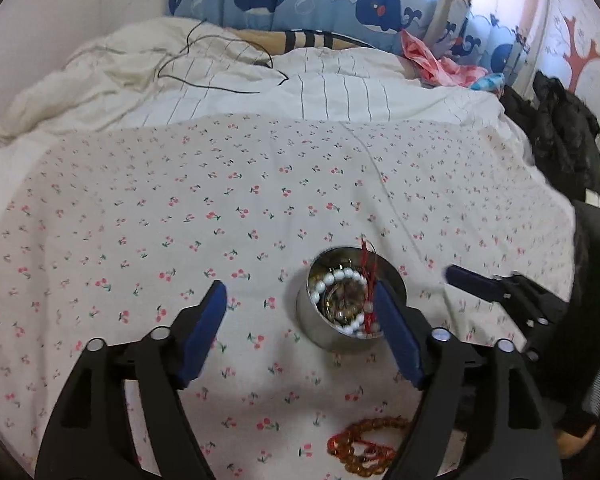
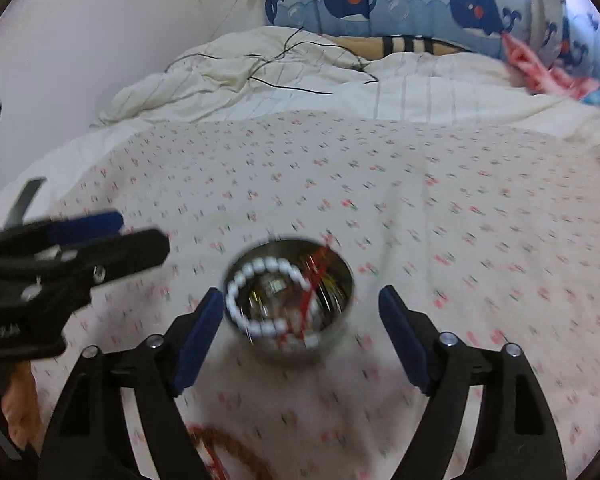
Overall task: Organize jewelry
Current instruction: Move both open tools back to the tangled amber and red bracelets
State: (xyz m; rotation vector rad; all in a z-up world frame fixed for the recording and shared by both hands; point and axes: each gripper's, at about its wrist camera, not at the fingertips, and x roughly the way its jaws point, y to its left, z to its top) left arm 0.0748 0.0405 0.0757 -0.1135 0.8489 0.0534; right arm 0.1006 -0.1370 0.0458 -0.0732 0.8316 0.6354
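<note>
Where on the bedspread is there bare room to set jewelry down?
The cherry-print bedspread lies bare left of the metal tin and beyond it, up to the striped duvet. It is crowded near the tin, and in front of it lies the amber bead bracelet.

Both grippers are held with jaws spread wide and empty near the metal tin, the left gripper just left of it, the right gripper astride it.

One tin, two bead bracelets
</note>
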